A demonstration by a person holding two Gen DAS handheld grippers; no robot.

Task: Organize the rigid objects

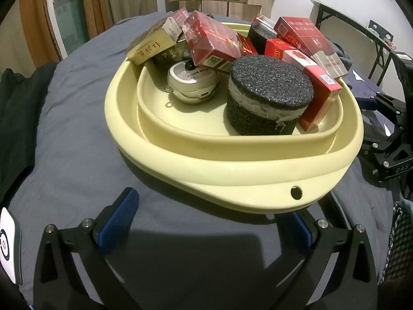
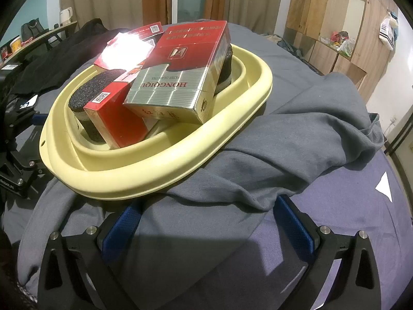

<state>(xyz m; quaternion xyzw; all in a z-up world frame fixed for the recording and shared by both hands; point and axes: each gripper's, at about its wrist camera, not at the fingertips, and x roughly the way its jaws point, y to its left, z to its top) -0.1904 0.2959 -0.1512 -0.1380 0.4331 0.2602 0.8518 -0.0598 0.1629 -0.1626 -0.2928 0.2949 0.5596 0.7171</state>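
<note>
- Looking through both wrist cameras, I see the pale yellow oval plastic basin (image 1: 232,175) sitting on a grey cloth-covered surface (image 1: 77,129), already loaded with the rigid things.
- Inside it I count several red cigarette packs (image 1: 214,44), a gold-and-cream cigarette pack (image 1: 152,46) leaning on the far rim, a round silver metal gadget (image 1: 192,82) on the basin floor, and a black gritty cylindrical block with a pale band (image 1: 268,95) standing upright near the front.
- From the right wrist view, a large red-and-silver cigarette carton (image 2: 185,69) lies tilted across the top of the heap, resting on a red pack (image 2: 121,118) and a second black gritty block (image 2: 87,98).
- My left gripper (image 1: 206,222) hangs just in front of the basin's near rim, its blue-padded fingers (image 1: 116,222) spread wide and holding nothing.
- My right gripper (image 2: 209,227) is likewise wide apart and empty, hovering over a rumpled grey garment (image 2: 296,134) beside the basin.
- I judge the gathering step to be close to done: I see no loose rigid item outside the basin in either view, though the fisheye edges hide a good deal.
- I judge the next move to be either tidying the pile or checking for stragglers. The tilted carton looks the least settled; seating it flat would call for a grip across its narrow sides from the right, then a gentle lowering so the packs beneath do not slide out.
</note>
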